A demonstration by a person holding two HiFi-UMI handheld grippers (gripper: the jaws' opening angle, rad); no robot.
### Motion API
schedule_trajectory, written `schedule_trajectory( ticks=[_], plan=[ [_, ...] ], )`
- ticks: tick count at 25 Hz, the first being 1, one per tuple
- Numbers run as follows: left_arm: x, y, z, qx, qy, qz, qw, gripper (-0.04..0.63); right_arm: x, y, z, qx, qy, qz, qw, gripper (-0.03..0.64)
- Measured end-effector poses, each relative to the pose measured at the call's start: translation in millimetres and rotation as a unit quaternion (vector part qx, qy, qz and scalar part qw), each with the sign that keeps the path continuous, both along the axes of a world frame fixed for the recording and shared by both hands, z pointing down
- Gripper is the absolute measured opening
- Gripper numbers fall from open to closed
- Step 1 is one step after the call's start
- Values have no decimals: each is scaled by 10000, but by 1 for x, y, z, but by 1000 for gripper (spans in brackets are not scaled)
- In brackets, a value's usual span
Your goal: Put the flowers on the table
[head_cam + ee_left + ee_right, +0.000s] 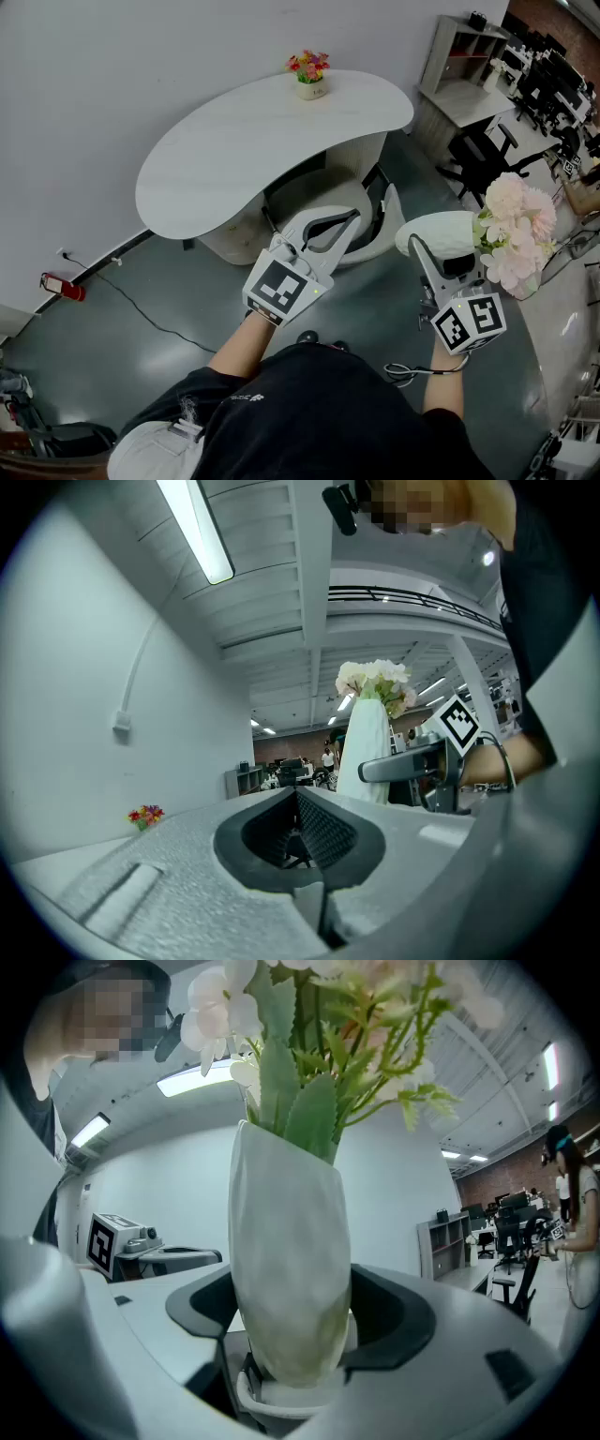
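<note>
Right tongs (292,1335) around smooth ovoid vase (286,1232)

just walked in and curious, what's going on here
A person holds a gripper in each hand. The right gripper is clamped on a white vase of pale flowers, held in the air. The left gripper is shut and empty. The vase is not yet on the white table ahead, which bears a small flower pot.

Bright even light from ceiling strip lights (197,532), soft shadows, fisheye bending, dark vignetted corners.
</note>
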State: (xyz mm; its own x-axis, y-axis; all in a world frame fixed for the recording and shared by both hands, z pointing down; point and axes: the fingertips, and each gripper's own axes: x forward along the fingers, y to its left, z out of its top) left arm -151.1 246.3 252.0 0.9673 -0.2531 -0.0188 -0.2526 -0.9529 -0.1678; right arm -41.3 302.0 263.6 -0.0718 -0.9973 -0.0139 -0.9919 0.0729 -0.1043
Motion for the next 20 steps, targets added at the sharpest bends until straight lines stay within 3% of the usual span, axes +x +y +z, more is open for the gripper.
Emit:
schedule_trajectory(
  ticks=[10,20],
  plan=[
    [2,1,-8,51,5,66,10000,4,-2,-1,-5,-28,327,24,9995,362],
    [18,7,-2,125,-33,112,9999,3,8,1,3,-62,277,18,9996,362]
  ],
)
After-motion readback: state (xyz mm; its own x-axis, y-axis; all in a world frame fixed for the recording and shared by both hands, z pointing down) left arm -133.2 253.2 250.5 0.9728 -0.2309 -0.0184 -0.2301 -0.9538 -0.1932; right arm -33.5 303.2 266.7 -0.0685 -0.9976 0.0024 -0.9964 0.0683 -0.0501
